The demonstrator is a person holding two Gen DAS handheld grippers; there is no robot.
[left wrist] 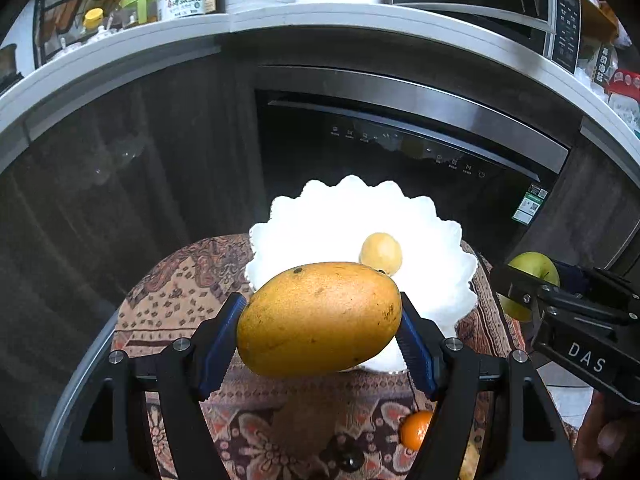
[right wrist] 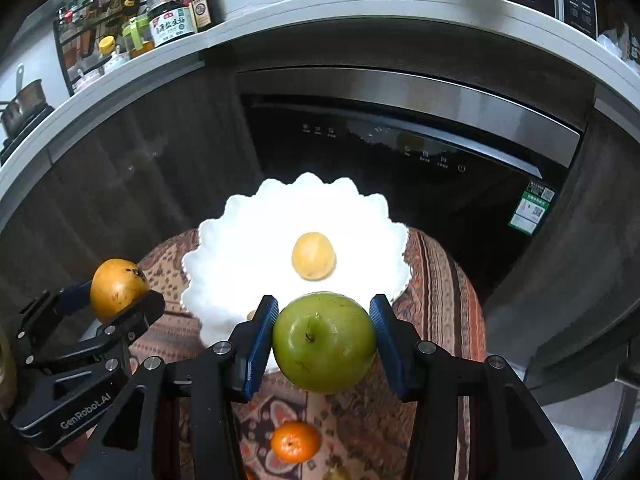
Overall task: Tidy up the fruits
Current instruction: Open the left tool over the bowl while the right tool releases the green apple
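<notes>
One small round yellow fruit had been placed on the scalloped white plate. A yellow-orange mango was pinched by the left gripper and a green apple by the right gripper, both held above the plate's near rim. A small orange tangerine was left on the patterned cloth, so the task was judged under halfway.

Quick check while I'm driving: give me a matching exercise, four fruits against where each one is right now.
Fruits:
1. mango
2. green apple
3. small yellow fruit
4. tangerine

Places:
A. lying on the white plate
B. on the patterned cloth, nearer than the plate
C. in the left gripper
D. in the right gripper

Pairs: 1-C, 2-D, 3-A, 4-B
</notes>
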